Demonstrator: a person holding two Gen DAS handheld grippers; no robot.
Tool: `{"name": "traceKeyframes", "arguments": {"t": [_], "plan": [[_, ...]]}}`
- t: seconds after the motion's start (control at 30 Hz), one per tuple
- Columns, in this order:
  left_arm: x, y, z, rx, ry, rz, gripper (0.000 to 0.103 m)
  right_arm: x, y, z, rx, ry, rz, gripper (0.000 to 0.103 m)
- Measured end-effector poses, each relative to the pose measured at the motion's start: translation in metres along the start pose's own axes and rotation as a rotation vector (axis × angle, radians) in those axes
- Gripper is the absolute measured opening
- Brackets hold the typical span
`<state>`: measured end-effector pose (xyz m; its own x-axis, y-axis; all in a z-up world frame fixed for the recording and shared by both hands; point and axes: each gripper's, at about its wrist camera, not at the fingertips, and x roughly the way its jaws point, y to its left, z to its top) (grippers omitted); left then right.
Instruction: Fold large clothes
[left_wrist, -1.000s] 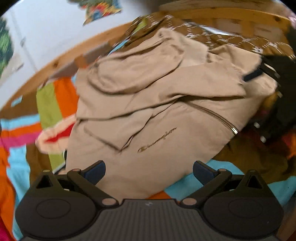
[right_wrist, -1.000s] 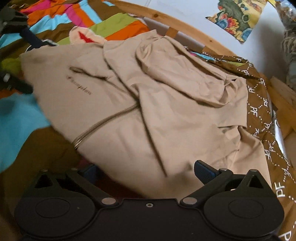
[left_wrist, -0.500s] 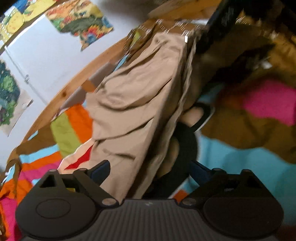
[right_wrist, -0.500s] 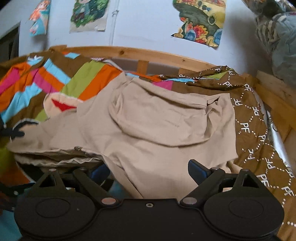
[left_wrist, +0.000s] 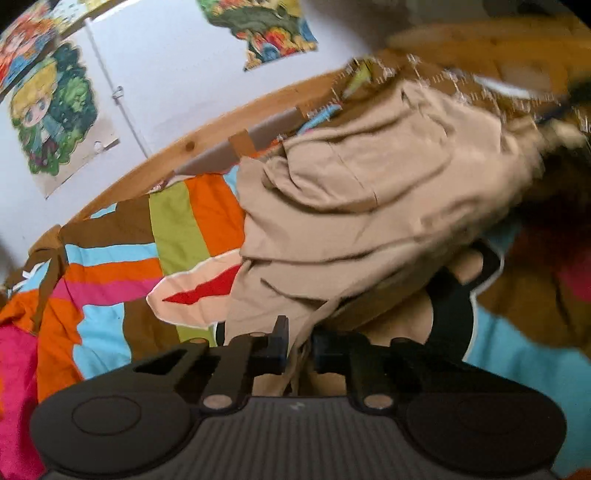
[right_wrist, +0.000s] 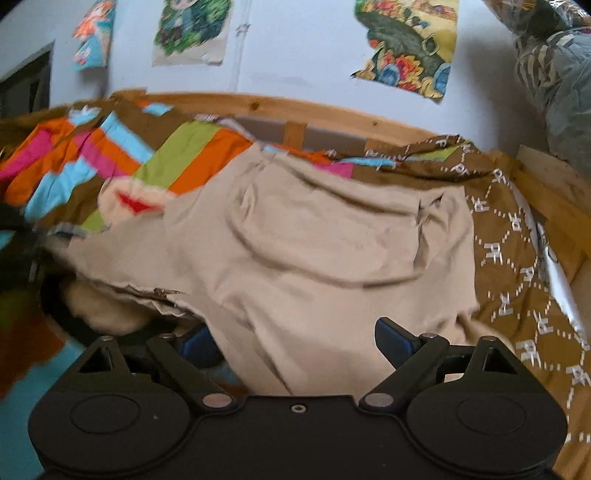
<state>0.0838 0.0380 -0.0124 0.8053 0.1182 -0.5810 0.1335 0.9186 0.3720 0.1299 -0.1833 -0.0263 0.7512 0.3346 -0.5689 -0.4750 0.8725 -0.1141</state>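
Beige hoodie (left_wrist: 354, 206): lying crumpled across the centre and right of the left wrist frame, on the quilt; in the right wrist frame it is filling the centre (right_wrist: 332, 266), hood uppermost, its lower edge lifting off the quilt at lower left.
Left gripper (left_wrist: 298, 347): sitting at the bottom centre of its frame, fingers drawn together and pinching a hanging fold of the hoodie's edge.
Right gripper (right_wrist: 299, 339): sitting at the bottom of its frame, fingers spread wide, cloth draping down between them; nothing is being clamped.
Quilt (left_wrist: 110, 273): showing orange, green, pink, blue and brown patches at the left of the left wrist frame, and running along the upper left of the right wrist frame.
Brown cloth (right_wrist: 517, 236): lying at the right of the right wrist frame, printed with white letters, just beside the hoodie.
Bed rail (right_wrist: 332, 110): pale wood, curving across the upper part of both frames behind the bedding.
Posters (right_wrist: 410, 44): hanging on the white wall along the top of both frames.
Blur: smearing the upper right of the left wrist frame.
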Motion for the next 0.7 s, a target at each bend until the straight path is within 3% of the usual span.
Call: {"name": "traceKeyframes", "arguments": {"t": [0.17, 0.33, 0.57, 0.7], "plan": [[-0.002, 0.012, 0.007, -0.056, -0.035, -0.022, 0.009, -0.022, 0.025, -0.048, -0.176, 0.040, -0.042, 0.091], [0.002, 0.019, 0.010, -0.101, -0.026, -0.036, 0.009, -0.033, 0.040, -0.082, -0.419, 0.040, -0.216, 0.090], [-0.002, 0.019, 0.012, -0.128, -0.041, -0.039, 0.009, -0.026, 0.023, -0.105, -0.471, 0.113, -0.279, 0.088], [-0.003, 0.021, 0.012, -0.140, -0.052, -0.038, 0.010, -0.022, 0.014, -0.104, -0.516, 0.108, -0.375, 0.068]]}}
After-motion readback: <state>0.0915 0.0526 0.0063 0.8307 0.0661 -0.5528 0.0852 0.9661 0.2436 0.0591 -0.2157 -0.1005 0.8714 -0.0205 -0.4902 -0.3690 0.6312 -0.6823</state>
